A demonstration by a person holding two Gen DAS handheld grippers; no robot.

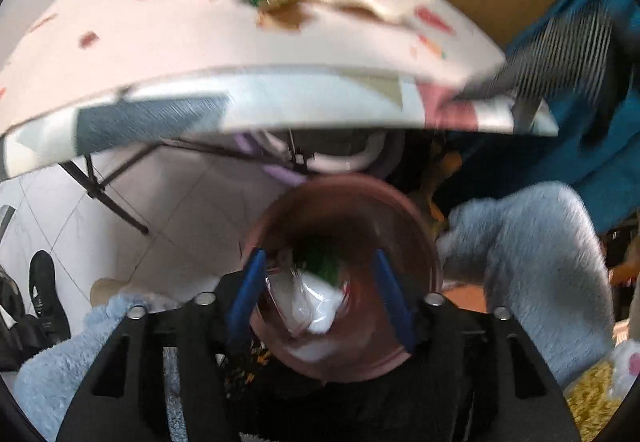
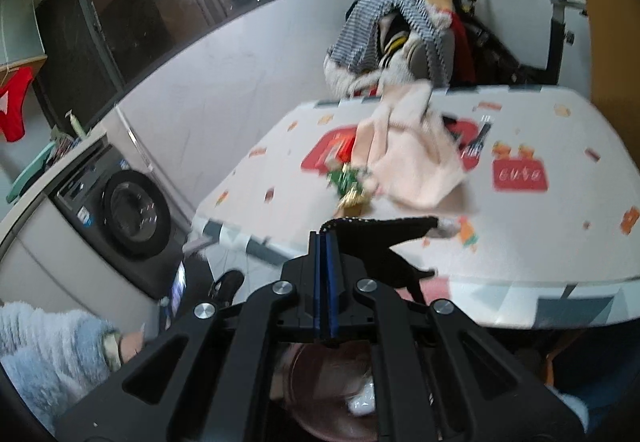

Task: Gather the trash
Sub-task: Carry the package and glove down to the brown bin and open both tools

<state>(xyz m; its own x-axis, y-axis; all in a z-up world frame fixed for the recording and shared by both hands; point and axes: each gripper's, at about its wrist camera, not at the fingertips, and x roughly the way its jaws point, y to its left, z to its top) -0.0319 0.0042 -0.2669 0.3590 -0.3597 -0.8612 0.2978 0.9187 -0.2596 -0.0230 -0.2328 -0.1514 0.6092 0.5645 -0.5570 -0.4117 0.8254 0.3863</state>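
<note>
A brown round bin (image 1: 412, 209) stands on the floor below the table edge. Inside it lie a clear and white wrapper (image 1: 316, 302) and something green (image 1: 320, 262). My left gripper (image 1: 320, 284) hangs over the bin's mouth, open, its blue fingers (image 1: 250, 286) apart and touching nothing. My right gripper (image 2: 325, 238) is shut on a thin black piece of trash (image 2: 384, 234) that sticks out to the right over the table's near edge. The bin (image 2: 320, 374) shows under it. A green and red wrapper (image 2: 346, 181) lies on the patterned table (image 2: 560, 242) beside a beige cloth (image 2: 416, 161).
The table's folding legs (image 1: 104, 185) stand left of the bin. A person's fluffy blue sleeves (image 1: 528, 262) flank the grippers. A washing machine (image 2: 132, 213) is at the left; a pile of clothes (image 2: 392, 29) and an exercise bike (image 2: 552, 21) stand behind the table. A fork (image 2: 478, 141) lies on the table.
</note>
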